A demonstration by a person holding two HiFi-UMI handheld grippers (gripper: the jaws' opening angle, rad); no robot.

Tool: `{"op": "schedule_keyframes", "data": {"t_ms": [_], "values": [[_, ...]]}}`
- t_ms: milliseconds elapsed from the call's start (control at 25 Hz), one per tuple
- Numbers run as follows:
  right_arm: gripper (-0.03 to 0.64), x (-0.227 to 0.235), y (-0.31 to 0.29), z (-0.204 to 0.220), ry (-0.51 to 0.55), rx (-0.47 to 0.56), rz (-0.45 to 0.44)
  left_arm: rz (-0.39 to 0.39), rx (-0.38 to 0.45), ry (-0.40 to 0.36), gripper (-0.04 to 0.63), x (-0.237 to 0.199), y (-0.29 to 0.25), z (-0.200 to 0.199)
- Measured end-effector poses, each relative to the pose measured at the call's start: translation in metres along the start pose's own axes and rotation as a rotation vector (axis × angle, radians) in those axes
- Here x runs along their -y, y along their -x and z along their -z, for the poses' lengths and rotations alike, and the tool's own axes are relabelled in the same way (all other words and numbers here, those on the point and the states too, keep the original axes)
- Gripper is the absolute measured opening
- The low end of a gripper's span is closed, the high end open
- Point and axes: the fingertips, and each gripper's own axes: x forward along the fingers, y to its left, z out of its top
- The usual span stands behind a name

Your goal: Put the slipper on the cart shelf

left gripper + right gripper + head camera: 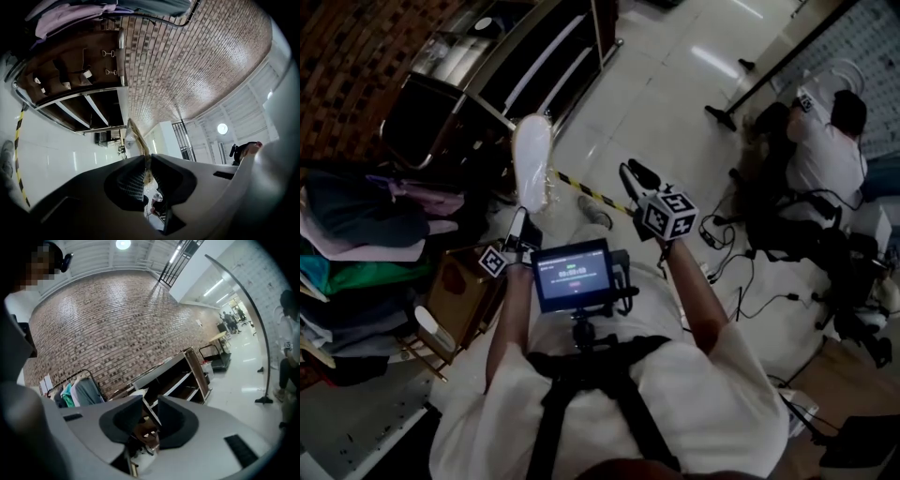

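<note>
A white slipper stands upright in the air, and my left gripper is shut on its lower end. In the left gripper view the jaws pinch the slipper's thin edge, which sticks out ahead of them. The dark cart shelf with metal rails is beyond the slipper, at the upper left; its open shelves lie ahead of the left gripper. My right gripper is raised at the centre, shut, with nothing in it; the cart is ahead of it.
A rack of hanging clothes and a brown box are at the left. Yellow-black tape and a loose shoe lie on the white floor. A crouching person, cables and a stand fill the right.
</note>
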Motion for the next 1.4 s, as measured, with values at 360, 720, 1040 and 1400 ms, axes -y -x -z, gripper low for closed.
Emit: {"op": "schedule_keyframes", "data": {"t_ms": [360, 720, 1040, 1400], "values": [[0.109, 0.049, -0.057, -0.025, -0.023, -0.027, 0.048, 0.004, -0.052, 0.06, 0.038, -0.041, -0.071, -0.022], [0.109, 0.077, -0.132, -0.061, -0.034, -0.051, 0.067, -0.004, -0.11, 0.116, 0.038, -0.074, -0.13, -0.056], [0.109, 0.11, -0.209, -0.103, 0.0, -0.107, 0.072, -0.008, -0.115, 0.162, 0.038, -0.119, -0.194, -0.088], [0.109, 0.122, -0.267, -0.126, 0.033, -0.15, 0.002, -0.043, -0.058, 0.174, 0.04, -0.135, -0.212, -0.096]]}}
